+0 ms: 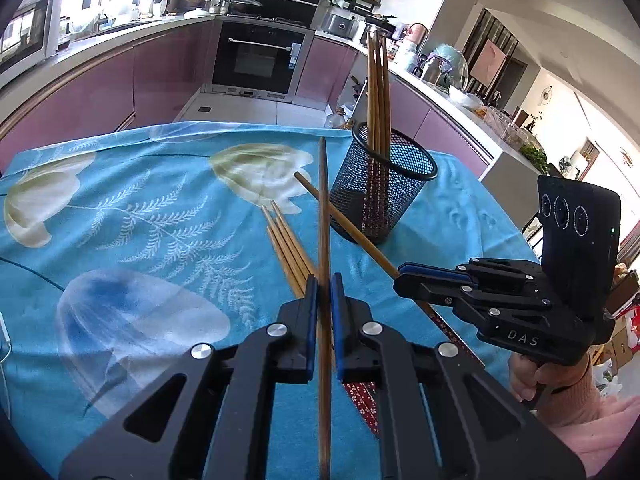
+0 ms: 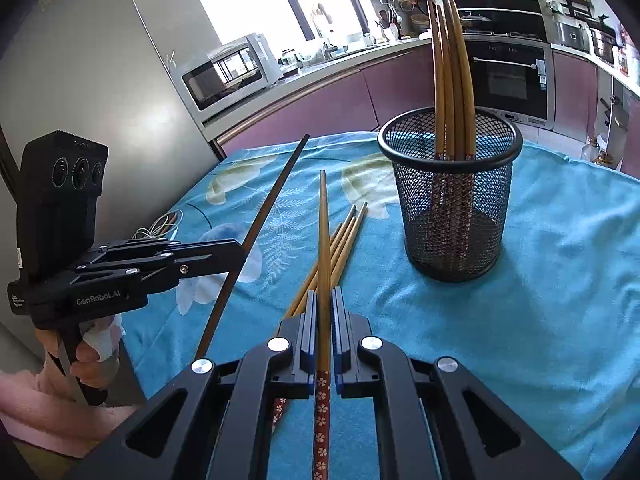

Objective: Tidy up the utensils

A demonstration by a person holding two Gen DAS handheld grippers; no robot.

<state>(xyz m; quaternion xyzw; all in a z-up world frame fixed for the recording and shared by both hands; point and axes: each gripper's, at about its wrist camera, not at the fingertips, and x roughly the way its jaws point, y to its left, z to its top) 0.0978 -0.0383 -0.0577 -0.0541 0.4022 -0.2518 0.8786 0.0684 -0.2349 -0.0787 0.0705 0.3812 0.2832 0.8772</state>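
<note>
Above the blue cloth, each claw, left and right, pinches one brown chopstick.

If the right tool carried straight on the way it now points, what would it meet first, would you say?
Probably the loose chopsticks on the blue cloth, just ahead and below the right tool and its held chopstick. The mesh holder sits right of that line, though depth is unclear.

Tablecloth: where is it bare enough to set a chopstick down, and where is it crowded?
Bare: the tablecloth right of the mesh holder, and its far left flower area. Crowded: the middle, where loose chopsticks lie before both grippers, beside the holder.
</note>
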